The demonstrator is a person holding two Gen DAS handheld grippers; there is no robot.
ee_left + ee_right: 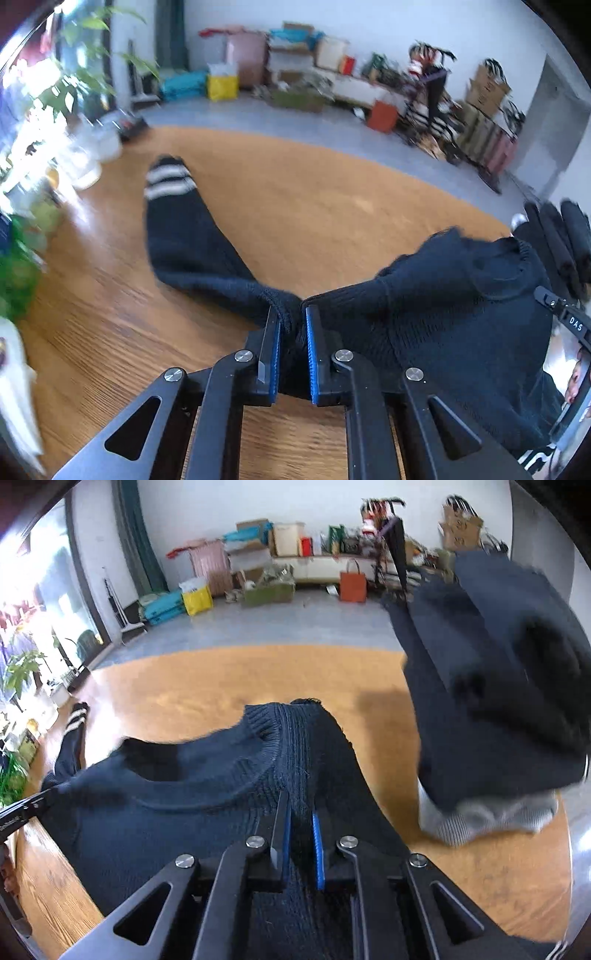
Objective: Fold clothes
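Note:
A dark navy knit sweater lies bunched on the round wooden table. One sleeve with white cuff stripes stretches away to the left. My left gripper is shut on a pinch of the knit where that sleeve meets the body. In the right wrist view, my right gripper is shut on a raised ridge of the sweater just beside the ribbed collar. The striped cuff shows far left there. Part of the other gripper's black frame reaches in at the left edge.
A pile of folded dark clothes on a grey garment sits at the table's right edge. Potted plants and white pots crowd the left side. Boxes and bags line the far wall.

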